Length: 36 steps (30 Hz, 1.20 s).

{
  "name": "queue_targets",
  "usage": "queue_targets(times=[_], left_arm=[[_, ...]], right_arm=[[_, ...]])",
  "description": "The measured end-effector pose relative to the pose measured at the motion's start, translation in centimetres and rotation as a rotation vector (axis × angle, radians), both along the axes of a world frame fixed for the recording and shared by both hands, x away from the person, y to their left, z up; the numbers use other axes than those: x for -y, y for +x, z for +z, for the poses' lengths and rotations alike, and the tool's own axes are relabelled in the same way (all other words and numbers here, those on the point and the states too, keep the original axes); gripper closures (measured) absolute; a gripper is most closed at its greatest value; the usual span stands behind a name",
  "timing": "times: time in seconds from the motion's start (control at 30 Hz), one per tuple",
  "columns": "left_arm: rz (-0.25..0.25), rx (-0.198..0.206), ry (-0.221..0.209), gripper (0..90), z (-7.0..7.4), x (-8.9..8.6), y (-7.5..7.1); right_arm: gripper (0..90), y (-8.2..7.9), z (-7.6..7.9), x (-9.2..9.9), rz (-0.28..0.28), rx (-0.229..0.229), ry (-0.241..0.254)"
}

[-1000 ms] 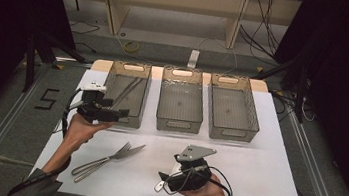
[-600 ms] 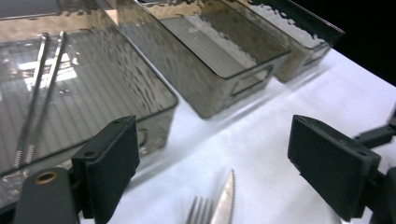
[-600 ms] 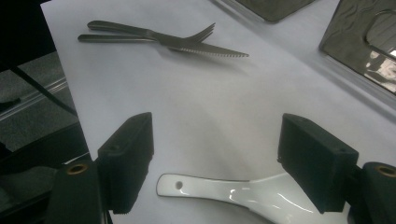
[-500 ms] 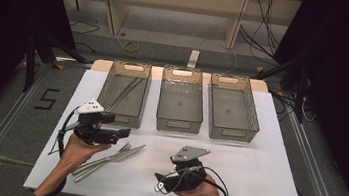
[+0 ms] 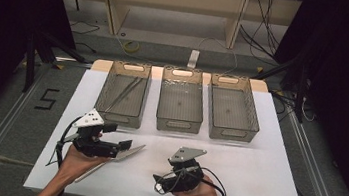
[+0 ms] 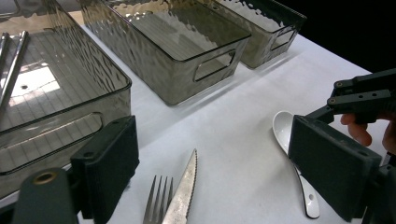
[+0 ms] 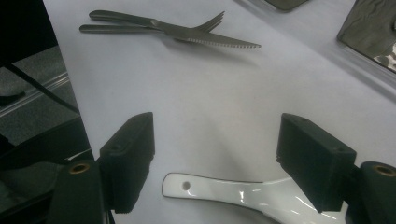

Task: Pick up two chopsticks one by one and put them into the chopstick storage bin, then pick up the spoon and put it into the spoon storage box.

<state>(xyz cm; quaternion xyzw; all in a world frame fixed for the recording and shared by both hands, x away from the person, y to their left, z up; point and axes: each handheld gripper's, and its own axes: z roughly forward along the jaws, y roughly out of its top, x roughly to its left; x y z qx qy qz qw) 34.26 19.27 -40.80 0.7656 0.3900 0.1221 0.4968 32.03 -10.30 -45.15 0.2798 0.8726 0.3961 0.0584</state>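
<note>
The left gripper (image 5: 124, 144) hovers, fingers apart, over the knife (image 6: 182, 193) and fork (image 6: 156, 205) near-left on the table (image 5: 254, 168); the right gripper (image 7: 215, 163), fingers apart, straddles the white spoon (image 7: 224, 189)

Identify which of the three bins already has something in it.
The left bin, nearest the left gripper: thin metal utensils lie in it, while the middle bin and right bin are empty.

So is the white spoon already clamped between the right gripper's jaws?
No, the right gripper stands open over the white spoon, its pads clear of the handle on the table.
</note>
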Motion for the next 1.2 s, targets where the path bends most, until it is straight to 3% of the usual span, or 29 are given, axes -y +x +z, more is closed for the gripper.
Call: queue_targets(times=[0.2, 0.53, 0.6, 0.73, 0.93, 1.2], left_arm=[[0.014, -0.002, -0.005, 15.6, -0.1, -0.2, -0.1], [0.025, 0.027, 0.004, 15.7, -0.2, -0.2, -0.7], [0.025, 0.027, 0.0, 15.7, -0.2, -0.1, -0.8], [0.02, 0.026, 0.008, 15.7, -0.3, -0.2, -0.9], [0.018, 0.023, 0.005, 15.7, -0.3, 0.0, -0.8], [0.009, 0.021, 0.013, 15.8, -0.4, 0.1, -0.8]], right_arm=[[38.3, 0.0, -0.3, -0.1, 0.012, 0.003, -0.013], [70.2, 0.5, -1.0, -0.2, 0.041, -0.016, -0.028], [79.4, 0.4, -1.2, -0.3, 0.054, -0.009, -0.044], [89.6, 0.3, -1.3, -0.7, 0.065, 0.011, -0.071], [90.0, 0.3, -2.0, -1.5, 0.113, 0.0, -0.115], [90.0, -0.1, -2.8, -2.3, 0.155, -0.051, -0.175]])
